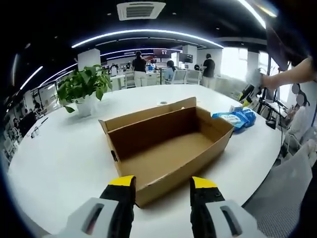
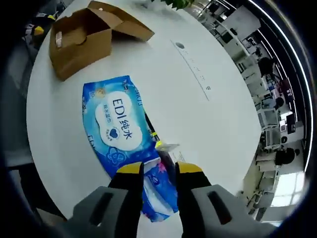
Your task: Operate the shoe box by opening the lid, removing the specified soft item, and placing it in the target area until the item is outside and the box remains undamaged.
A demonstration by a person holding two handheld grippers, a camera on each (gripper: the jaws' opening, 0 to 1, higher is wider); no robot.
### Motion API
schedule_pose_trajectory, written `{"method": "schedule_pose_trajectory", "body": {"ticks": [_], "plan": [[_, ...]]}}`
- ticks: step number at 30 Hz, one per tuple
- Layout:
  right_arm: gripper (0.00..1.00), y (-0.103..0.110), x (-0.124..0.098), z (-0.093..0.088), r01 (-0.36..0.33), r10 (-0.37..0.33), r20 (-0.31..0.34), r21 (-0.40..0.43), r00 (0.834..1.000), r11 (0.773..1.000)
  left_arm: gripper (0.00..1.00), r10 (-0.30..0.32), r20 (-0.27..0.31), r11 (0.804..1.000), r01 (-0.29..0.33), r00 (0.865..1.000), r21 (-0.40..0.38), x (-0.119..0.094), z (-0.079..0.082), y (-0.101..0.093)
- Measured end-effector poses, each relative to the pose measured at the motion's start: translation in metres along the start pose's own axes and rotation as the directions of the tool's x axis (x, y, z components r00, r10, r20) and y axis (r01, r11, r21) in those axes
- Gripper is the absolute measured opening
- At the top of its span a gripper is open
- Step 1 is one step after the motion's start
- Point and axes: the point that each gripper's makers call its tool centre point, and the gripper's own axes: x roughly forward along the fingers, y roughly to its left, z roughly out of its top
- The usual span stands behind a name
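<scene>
The brown cardboard shoe box (image 1: 168, 148) stands open on the white table, its lid (image 1: 148, 111) folded back and its inside bare. My left gripper (image 1: 162, 184) is open just in front of the box's near wall, touching nothing. A blue soft pack of wipes (image 1: 234, 118) lies to the right of the box. In the right gripper view the same wipes pack (image 2: 116, 126) lies flat on the table, and my right gripper (image 2: 159, 169) is shut on its crumpled near end. The box (image 2: 79, 42) sits farther off at the upper left.
A potted green plant (image 1: 84, 88) stands behind the box to the left. A person's arm (image 1: 292, 74) reaches in at the upper right. The round table's edge (image 1: 267, 163) curves close on the right. People and desks fill the office behind. A cable port (image 2: 179, 45) is set in the tabletop.
</scene>
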Motion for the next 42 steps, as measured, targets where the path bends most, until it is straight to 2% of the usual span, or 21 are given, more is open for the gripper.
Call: {"method": "schedule_pose_trajectory", "body": {"ticks": [3, 5, 8, 12, 16, 21, 26, 31, 39, 42], "plan": [[0.25, 0.022, -0.004, 0.018, -0.023, 0.019, 0.061, 0.064, 0.998, 0.998, 0.44, -0.012, 0.001, 1.000, 0.012, 1.000, -0.001, 0.000, 0.000, -0.002], [0.26, 0.038, -0.007, 0.034, -0.064, 0.050, 0.123, 0.110, 0.991, 0.992, 0.44, -0.024, 0.005, 1.000, 0.024, 1.000, -0.007, 0.000, 0.001, -0.004], [0.28, 0.074, -0.013, 0.059, -0.199, 0.165, 0.214, 0.149, 0.963, 0.969, 0.44, -0.035, 0.008, 0.999, 0.035, 0.999, -0.020, 0.000, 0.001, -0.004], [0.29, 0.092, -0.018, 0.076, -0.228, 0.183, 0.253, 0.160, 0.950, 0.961, 0.44, -0.048, 0.013, 0.998, 0.048, 0.999, -0.035, 0.000, 0.001, -0.005], [0.29, 0.119, -0.024, 0.107, -0.309, 0.213, 0.354, 0.240, 0.911, 0.920, 0.44, -0.056, 0.015, 0.998, 0.057, 0.998, -0.036, -0.001, 0.001, -0.007], [0.29, 0.143, -0.026, 0.135, -0.376, 0.217, 0.436, 0.321, 0.873, 0.869, 0.44, -0.074, 0.017, 0.997, 0.074, 0.997, -0.028, -0.001, 0.002, -0.010], [0.28, 0.167, -0.019, 0.142, -0.379, 0.221, 0.436, 0.318, 0.872, 0.869, 0.44, -0.080, 0.014, 0.996, 0.081, 0.997, -0.031, -0.001, 0.001, -0.011], [0.28, 0.186, -0.019, 0.149, -0.416, 0.205, 0.484, 0.380, 0.850, 0.826, 0.44, -0.077, 0.014, 0.996, 0.077, 0.997, -0.033, -0.001, 0.001, -0.011], [0.28, 0.211, -0.024, 0.149, -0.430, 0.183, 0.507, 0.428, 0.842, 0.795, 0.44, -0.085, 0.019, 0.996, 0.086, 0.996, -0.028, -0.001, 0.002, -0.013], [0.28, 0.215, -0.028, 0.148, -0.441, 0.164, 0.526, 0.459, 0.834, 0.771, 0.44, -0.089, 0.017, 0.996, 0.089, 0.996, -0.025, -0.001, 0.001, -0.014]]}}
